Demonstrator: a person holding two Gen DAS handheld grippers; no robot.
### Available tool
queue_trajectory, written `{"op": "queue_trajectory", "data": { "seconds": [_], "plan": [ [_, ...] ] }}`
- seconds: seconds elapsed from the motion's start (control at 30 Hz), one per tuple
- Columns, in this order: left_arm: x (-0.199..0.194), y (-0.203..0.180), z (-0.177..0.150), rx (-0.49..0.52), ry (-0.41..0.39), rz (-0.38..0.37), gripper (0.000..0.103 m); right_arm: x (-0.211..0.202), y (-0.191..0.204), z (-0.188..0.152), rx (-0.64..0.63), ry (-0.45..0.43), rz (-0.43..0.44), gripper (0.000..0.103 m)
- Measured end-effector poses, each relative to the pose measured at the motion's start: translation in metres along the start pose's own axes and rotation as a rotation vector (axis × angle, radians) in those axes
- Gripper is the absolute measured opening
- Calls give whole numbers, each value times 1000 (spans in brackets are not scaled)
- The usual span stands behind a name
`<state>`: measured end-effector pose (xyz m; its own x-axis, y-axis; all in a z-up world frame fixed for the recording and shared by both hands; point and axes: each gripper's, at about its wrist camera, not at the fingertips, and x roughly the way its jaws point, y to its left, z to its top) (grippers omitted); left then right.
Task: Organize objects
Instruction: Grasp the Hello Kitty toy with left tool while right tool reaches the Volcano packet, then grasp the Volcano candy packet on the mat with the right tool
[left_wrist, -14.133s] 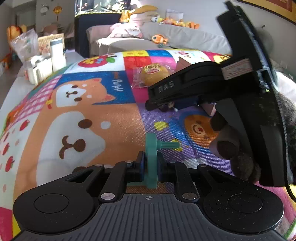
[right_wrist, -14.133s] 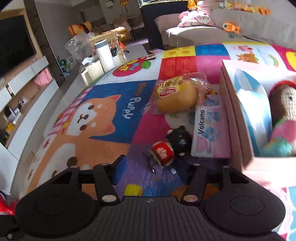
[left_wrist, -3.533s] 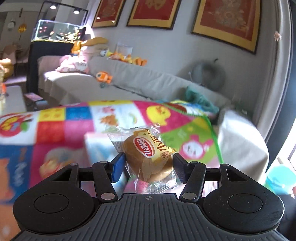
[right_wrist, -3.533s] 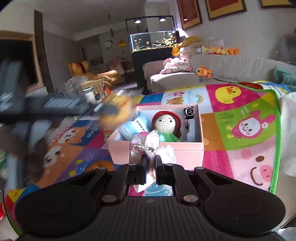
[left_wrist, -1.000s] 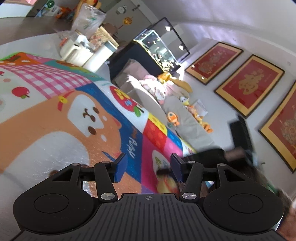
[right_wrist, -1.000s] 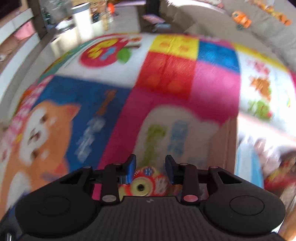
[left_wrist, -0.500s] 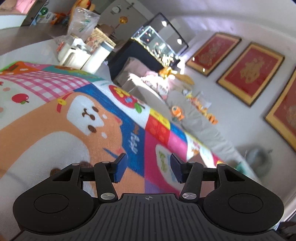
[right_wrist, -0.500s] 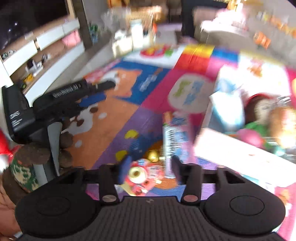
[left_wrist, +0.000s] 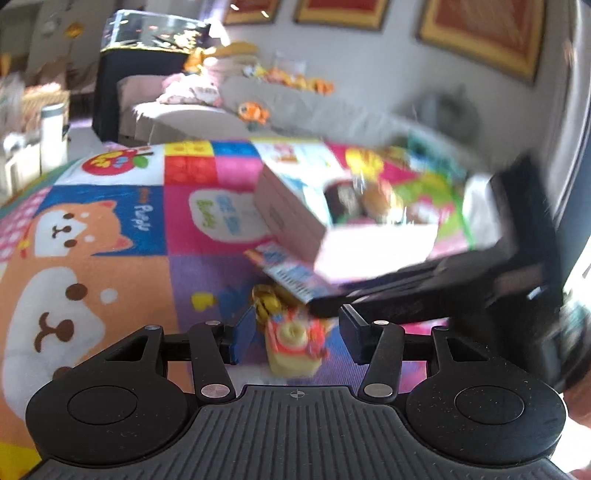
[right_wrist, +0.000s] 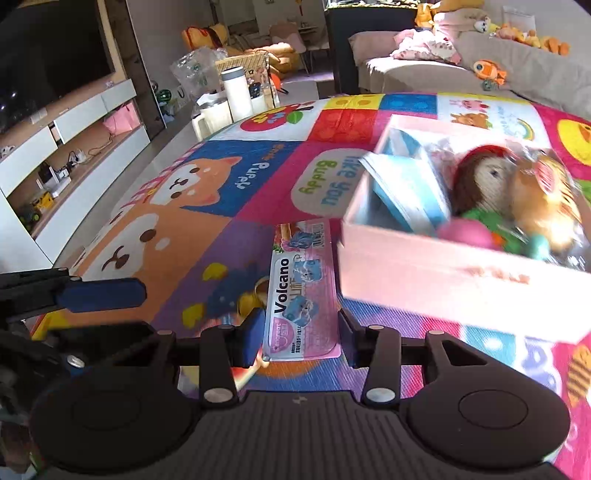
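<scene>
A small red and yellow toy (left_wrist: 295, 341) lies on the colourful play mat (left_wrist: 110, 229) between the fingers of my left gripper (left_wrist: 295, 332), which is open and not touching it. My right gripper (right_wrist: 301, 339) straddles the near end of a flat pink Volcano packet (right_wrist: 301, 291); its jaws are closing, and the pads do not visibly press on it. The pink box (right_wrist: 443, 273) just beyond holds a knitted doll (right_wrist: 484, 177), a wrapped bun (right_wrist: 543, 195) and a blue pack (right_wrist: 406, 192). The right gripper's body (left_wrist: 461, 284) crosses the left wrist view.
A gold trinket (left_wrist: 264, 299) lies by the packet. A white flask and jug (right_wrist: 236, 96) stand past the mat's far corner. A sofa with plush toys (right_wrist: 498, 66) is behind, and a TV cabinet (right_wrist: 74, 133) runs along the left.
The left wrist view has rolled level and swung onto the toy and box. My right gripper left the toy, moved over the Volcano packet, and its jaws narrowed.
</scene>
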<state>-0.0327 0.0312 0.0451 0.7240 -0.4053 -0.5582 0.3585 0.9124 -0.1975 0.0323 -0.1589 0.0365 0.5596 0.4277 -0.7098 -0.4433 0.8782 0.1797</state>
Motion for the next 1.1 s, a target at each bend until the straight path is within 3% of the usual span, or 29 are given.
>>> {"op": "queue_trajectory", "data": {
  "seconds": [0.07,0.2,0.4,0.47,0.6,0.63,0.73,0.9,1.03,1.1],
  "plan": [
    [12,-12,-4,43,37,57,54,-11,-7,-13,8,-4,19,43],
    [29,-23,-6,43,84,55,55,-45,-13,-48,-20,-29,-3,44],
    [47,-33,3,42,98,135,55,-80,-12,-81,-60,-45,-26,45],
    [48,-32,6,20,107,131,55,-85,-13,-81,-65,-68,-44,56],
    [48,-34,6,4,141,125,55,-81,-18,-80,-68,-86,-70,65],
    [49,-35,6,1,154,123,55,-78,-19,-80,-70,-90,-89,73],
    [50,-36,2,5,174,118,55,-77,-29,-78,-39,-126,-138,76],
    [55,-39,0,-28,193,37,55,-87,-72,-67,169,-208,-150,87],
    [52,-56,-5,15,227,-212,53,-80,-102,-69,296,-225,-221,89],
    [46,-64,-4,93,197,-199,53,-73,-112,-74,347,-205,-236,89]
  ]
}}
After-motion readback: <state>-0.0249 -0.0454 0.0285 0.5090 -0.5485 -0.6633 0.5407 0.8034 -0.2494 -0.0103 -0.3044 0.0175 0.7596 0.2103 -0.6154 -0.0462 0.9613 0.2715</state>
